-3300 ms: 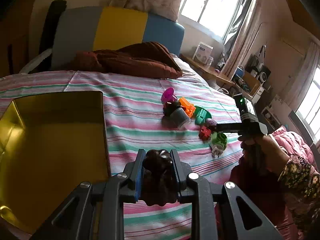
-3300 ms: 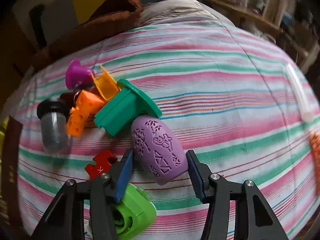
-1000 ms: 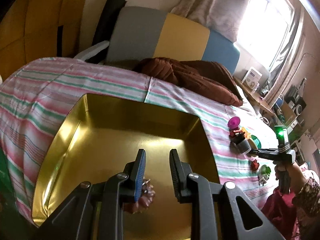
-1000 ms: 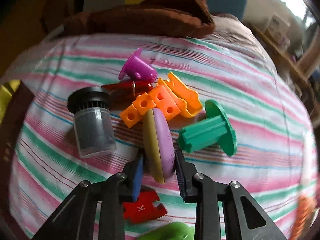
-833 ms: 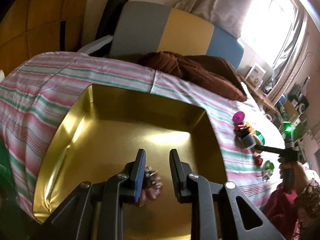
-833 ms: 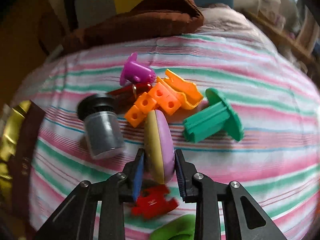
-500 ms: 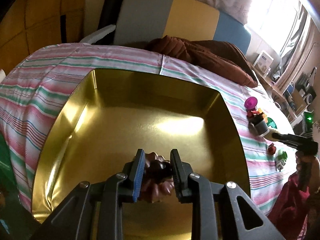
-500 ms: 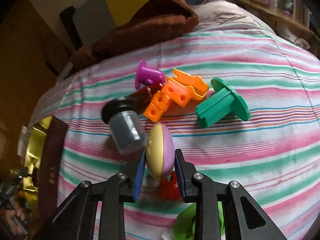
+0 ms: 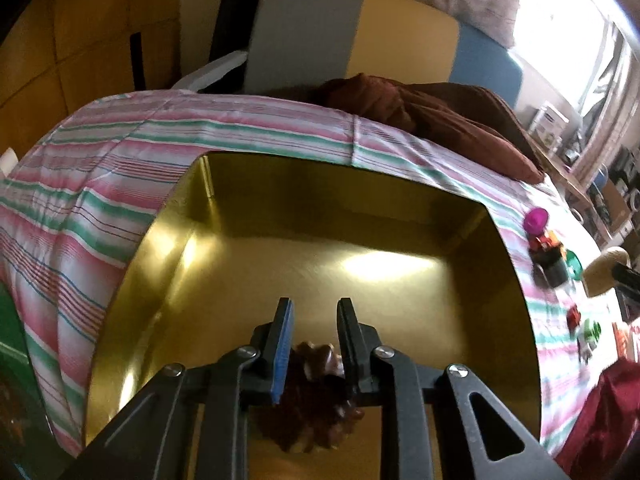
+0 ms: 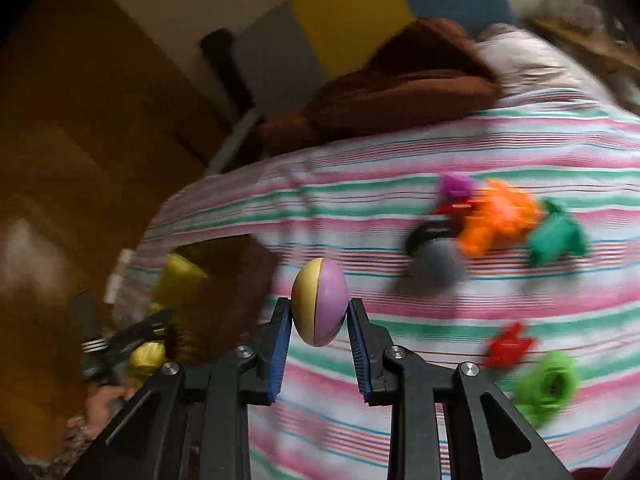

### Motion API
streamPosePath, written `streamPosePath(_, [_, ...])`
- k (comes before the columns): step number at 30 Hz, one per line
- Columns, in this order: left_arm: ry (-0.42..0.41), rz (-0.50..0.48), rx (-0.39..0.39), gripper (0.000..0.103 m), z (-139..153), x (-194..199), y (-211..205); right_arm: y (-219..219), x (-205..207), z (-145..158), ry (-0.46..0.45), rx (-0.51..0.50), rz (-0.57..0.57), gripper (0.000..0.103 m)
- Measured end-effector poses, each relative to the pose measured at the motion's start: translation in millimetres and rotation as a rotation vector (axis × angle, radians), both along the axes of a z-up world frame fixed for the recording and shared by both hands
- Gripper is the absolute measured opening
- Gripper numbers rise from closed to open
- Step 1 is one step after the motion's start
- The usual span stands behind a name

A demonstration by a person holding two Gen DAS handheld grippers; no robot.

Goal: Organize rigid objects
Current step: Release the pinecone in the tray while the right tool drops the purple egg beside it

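gold tray (image 9: 168, 264) lies under the left gripper (image 9: 314, 340), clamped on a brown toy (image 9: 316, 396); right gripper (image 10: 319, 344) pinches a purple-yellow egg (image 10: 319, 308)

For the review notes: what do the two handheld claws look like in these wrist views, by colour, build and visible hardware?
Both match: the left claw and right claw have black angular plastic frames with triangular cut-outs and round silver screws at the pivots. Each has two flat black fingers. Blue pads line the left claw's left finger and both right-claw fingers. No cables or markings show.
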State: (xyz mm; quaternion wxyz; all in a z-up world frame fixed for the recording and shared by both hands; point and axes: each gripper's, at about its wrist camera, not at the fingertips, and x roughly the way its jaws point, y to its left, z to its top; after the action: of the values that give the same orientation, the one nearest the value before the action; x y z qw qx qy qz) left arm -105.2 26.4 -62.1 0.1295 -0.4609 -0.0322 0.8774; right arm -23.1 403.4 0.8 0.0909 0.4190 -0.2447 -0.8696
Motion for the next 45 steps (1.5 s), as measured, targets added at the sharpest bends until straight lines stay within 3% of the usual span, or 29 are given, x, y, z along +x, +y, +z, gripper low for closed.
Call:
streamPosePath(4, [-0.010,0.041,0.018,0.022,1,-21,-9,-54,-27,4,0.012,-0.067,0.104,0.029])
streamPosePath(6, [-0.015,0.055,0.085,0.022,7,-24,-19,-81,-41,1,-0.001,-0.075,0.149,0.029])
streamPosePath(9, [0.026,0.072,0.159,0.023,21,-16,-34,-126,-62,-13,-0.039,-0.074,0.213,0.029])
streamPosePath(12, [0.073,0.074,0.191,0.032,32,3,-47,-163,-85,-36,-0.097,-0.080,0.250,0.029])
streamPosePath(14, [0.095,0.100,0.195,0.038,34,19,-55,-182,-100,-53,-0.144,-0.121,0.255,0.029])
streamPosePath(19, [0.107,0.120,0.176,0.040,30,49,-61,-210,-133,-84,-0.224,-0.158,0.220,0.029])
streamPosePath(23, [0.096,0.113,0.165,0.040,28,64,-59,-223,-147,-95,-0.224,-0.230,0.200,0.030])
streamPosePath(26, [0.085,0.129,0.190,0.040,27,69,-61,-230,-157,-95,-0.218,-0.221,0.167,0.036])
streamPosePath(28, [0.083,0.130,0.201,0.040,26,72,-60,-231,-160,-88,-0.189,-0.227,0.166,0.058])
streamPosePath(29, [0.083,0.127,0.200,0.040,25,73,-59,-230,-158,-81,-0.167,-0.224,0.164,0.062])
streamPosePath(31, [0.088,0.122,0.195,0.040,25,75,-57,-230,-155,-67,-0.125,-0.197,0.175,0.064])
streamPosePath(41, [0.081,0.055,0.209,0.040,25,83,-37,-226,-103,-21,0.019,0.133,0.240,0.067])
streamPosePath(45, [0.081,0.016,0.213,0.040,26,87,-26,-215,-76,-14,0.050,0.173,0.243,0.070])
